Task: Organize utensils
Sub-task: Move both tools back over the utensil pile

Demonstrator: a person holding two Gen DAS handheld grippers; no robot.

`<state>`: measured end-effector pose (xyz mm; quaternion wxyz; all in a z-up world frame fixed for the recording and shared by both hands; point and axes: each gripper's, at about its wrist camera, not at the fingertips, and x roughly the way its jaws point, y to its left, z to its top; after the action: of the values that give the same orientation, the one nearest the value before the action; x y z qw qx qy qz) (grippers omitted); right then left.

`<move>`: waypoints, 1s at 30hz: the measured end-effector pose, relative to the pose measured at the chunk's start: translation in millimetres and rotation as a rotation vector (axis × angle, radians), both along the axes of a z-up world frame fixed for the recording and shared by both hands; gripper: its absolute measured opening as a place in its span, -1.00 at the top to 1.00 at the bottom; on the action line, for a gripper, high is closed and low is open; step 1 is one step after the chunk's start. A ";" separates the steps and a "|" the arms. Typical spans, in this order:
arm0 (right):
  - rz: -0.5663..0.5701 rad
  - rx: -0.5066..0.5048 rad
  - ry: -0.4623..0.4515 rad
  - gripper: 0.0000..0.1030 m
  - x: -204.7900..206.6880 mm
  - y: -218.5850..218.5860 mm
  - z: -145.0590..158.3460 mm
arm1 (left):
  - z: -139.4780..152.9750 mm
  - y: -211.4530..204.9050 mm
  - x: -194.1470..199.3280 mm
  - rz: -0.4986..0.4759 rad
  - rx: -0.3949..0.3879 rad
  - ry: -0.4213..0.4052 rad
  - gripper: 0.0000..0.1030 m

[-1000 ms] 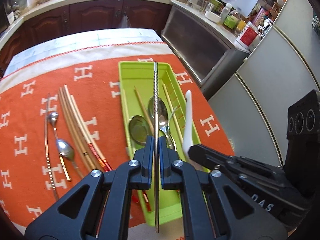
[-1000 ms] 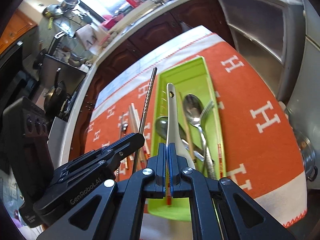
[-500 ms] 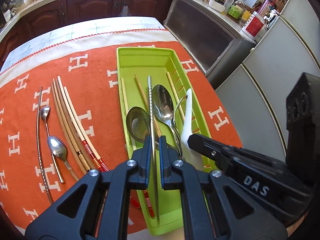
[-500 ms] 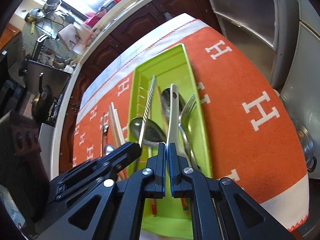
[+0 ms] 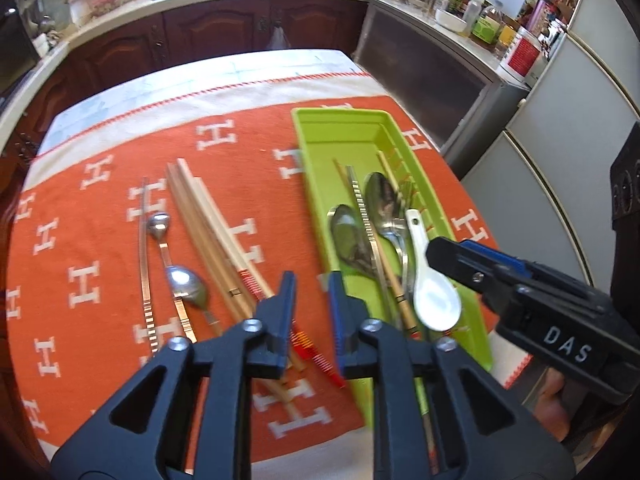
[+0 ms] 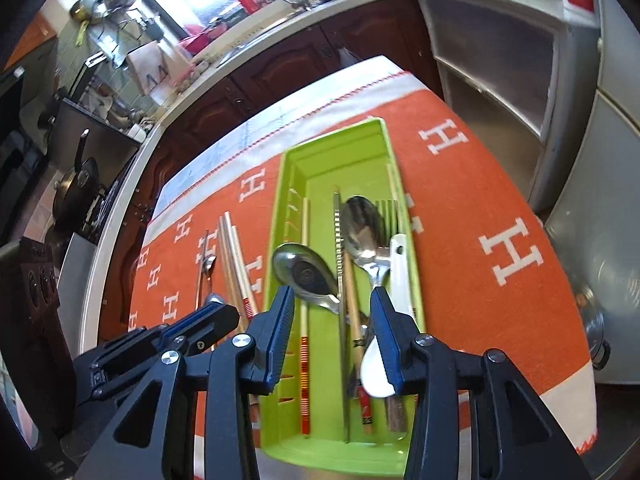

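Observation:
In the left wrist view my left gripper (image 5: 311, 312) hangs over the orange cloth just left of the green tray (image 5: 304, 152), its jaws opening with nothing between them. A ridged metal chopstick (image 5: 362, 216) lies in the tray among spoons, a fork and wooden chopsticks. The white ceramic spoon (image 5: 434, 296) rests in the tray too, bowl toward me. My right gripper (image 6: 332, 336) stands above the tray's near end, jaws opening. The white spoon (image 6: 398, 264) lies just behind its right finger and is not gripped.
Left of the tray the cloth holds a second metal chopstick (image 5: 144, 248), two metal spoons (image 5: 186, 280) and several wooden chopsticks (image 5: 208, 232). Cabinets and a steel unit (image 5: 432, 80) border the table. A pot (image 6: 596, 320) sits beyond the table's right edge.
Both grippers went from shut to open. The metal chopstick left the left jaws and the white spoon left the right jaws; both now lie in the tray. The left gripper shifted left.

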<state>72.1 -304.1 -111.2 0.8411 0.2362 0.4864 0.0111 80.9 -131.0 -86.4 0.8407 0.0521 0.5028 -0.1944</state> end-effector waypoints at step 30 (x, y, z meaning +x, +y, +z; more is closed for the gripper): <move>0.456 -0.116 -0.015 0.51 6.9 172.3 3.6 | -9.5 164.8 -4.2 0.291 0.043 -0.045 0.12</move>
<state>79.0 -131.7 -107.6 0.8326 0.0715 0.5207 0.1746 76.7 33.7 -95.9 0.8698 0.0012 0.4899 -0.0586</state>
